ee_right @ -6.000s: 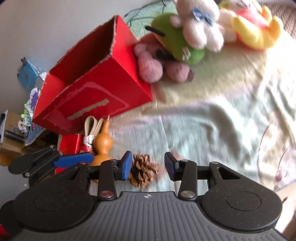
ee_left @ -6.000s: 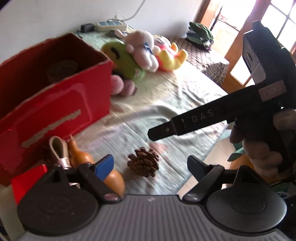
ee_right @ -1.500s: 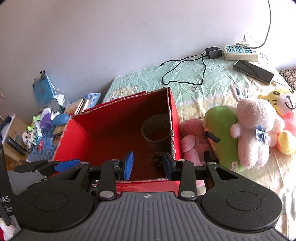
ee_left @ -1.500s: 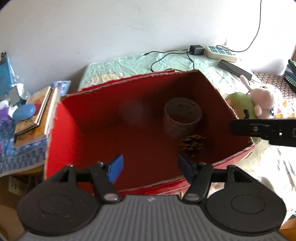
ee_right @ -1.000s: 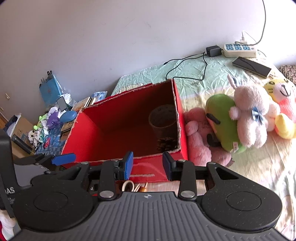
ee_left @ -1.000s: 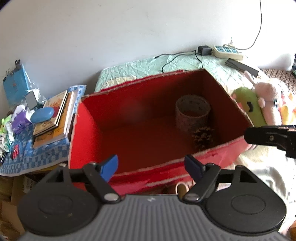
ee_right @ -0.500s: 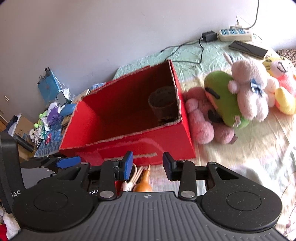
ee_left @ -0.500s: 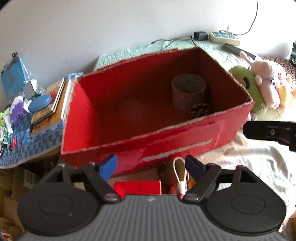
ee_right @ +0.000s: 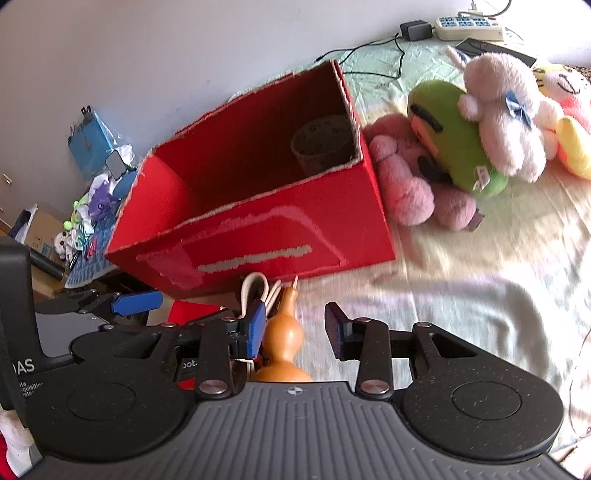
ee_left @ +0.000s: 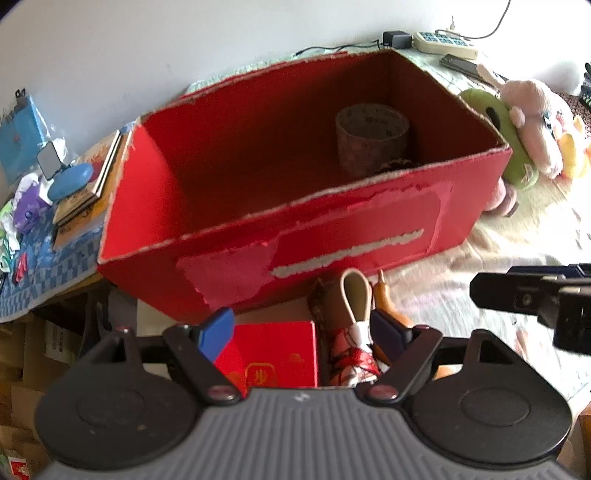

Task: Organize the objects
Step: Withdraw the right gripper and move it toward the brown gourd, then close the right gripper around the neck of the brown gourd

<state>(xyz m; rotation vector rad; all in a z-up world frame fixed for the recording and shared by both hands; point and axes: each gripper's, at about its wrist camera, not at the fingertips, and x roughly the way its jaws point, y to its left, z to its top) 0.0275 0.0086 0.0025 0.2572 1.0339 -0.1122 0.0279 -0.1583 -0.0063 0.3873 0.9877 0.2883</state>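
Observation:
A big red cardboard box (ee_left: 332, 229) (ee_right: 258, 236) stands on the bed, holding a patterned cup (ee_left: 371, 138) (ee_right: 321, 146) and a pine cone (ee_left: 393, 166). In front of it lie an orange gourd (ee_right: 286, 341) (ee_left: 388, 308), a beige looped strap with red tassel (ee_left: 352, 321) (ee_right: 255, 291) and a small red packet (ee_left: 273, 356). My left gripper (ee_left: 303, 334) is open above the packet and strap. My right gripper (ee_right: 295, 328) is open with the gourd between its jaws, not gripped.
Plush toys (ee_right: 458, 147) (ee_left: 524, 122) lie right of the box. A power strip (ee_right: 469, 24), cables and a phone lie at the back. A cluttered side table with books (ee_left: 74, 192) stands left of the bed. The bedsheet (ee_right: 480, 280) stretches right.
Both grippers drew back from over the box and dropped toward the items in front of it. The pine cone seen earlier on the sheet lies in the box.

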